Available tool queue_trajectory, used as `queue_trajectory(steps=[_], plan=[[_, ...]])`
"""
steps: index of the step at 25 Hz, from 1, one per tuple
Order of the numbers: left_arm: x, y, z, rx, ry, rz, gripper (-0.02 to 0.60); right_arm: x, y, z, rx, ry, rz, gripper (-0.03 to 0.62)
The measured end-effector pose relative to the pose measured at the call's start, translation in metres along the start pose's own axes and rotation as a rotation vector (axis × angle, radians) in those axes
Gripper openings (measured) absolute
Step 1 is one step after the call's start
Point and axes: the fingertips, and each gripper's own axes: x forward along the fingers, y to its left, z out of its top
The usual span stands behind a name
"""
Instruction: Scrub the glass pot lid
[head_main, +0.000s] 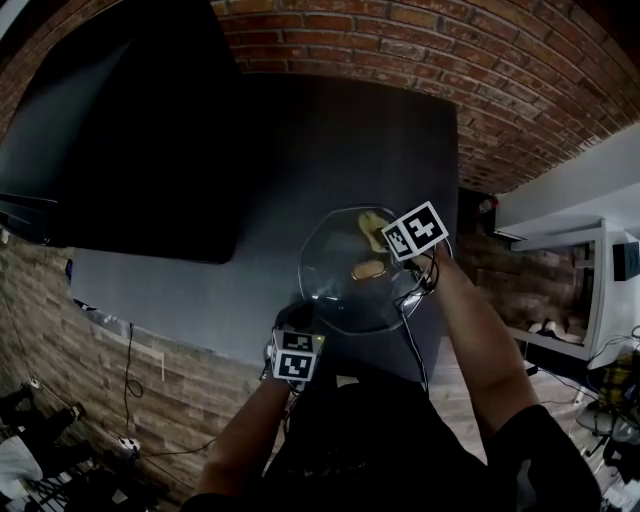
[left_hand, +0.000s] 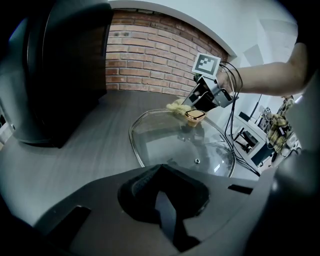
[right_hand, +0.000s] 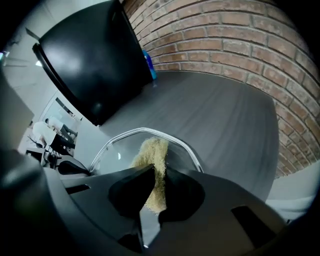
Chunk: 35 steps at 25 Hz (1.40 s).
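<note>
A dark grey table (head_main: 300, 150) runs up to a brick wall (head_main: 400, 40), with a big black box (head_main: 130, 130) taking up its left side. The glass pot lid (head_main: 335, 260) lies toward the table's near right corner, close to both of those edges.

My left gripper (left_hand: 161, 172) has its jaws pressed together at the lid's near rim, and I read that as pinching the rim to steady it. My right gripper (right_hand: 159, 170) is clenched on a yellow scrub pad (right_hand: 155, 155), whose loose end lies on the glass at the lid's far side.

I judge the scrubbing is under way, with most of the glass still to cover. Next I would draw the pad back across the dome toward me in steady strokes, pressing lightly enough that the lid does not twist out of the left grip.

Open table lies beyond and to the left, so strokes should run that way, not toward the near drop
</note>
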Motion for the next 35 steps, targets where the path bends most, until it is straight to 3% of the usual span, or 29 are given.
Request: queue_trajectory(steps=[10, 16, 31, 35], plan=[[-0.003, -0.001, 0.010, 0.011, -0.015, 0.001, 0.034, -0.022, -0.043, -0.037, 0.193, -0.056, -0.025, 0.051], [-0.003, 0.001, 0.010, -0.001, -0.020, 0.006, 0.034, -0.028, -0.055, -0.049, 0.256, -0.074, -0.033, 0.051], [-0.003, 0.000, 0.010, -0.018, -0.016, 0.021, 0.034, -0.029, -0.056, -0.051, 0.255, -0.084, -0.062, 0.051], [-0.002, -0.002, 0.009, -0.009, -0.013, 0.021, 0.034, -0.032, -0.054, -0.049, 0.183, -0.093, -0.095, 0.051]])
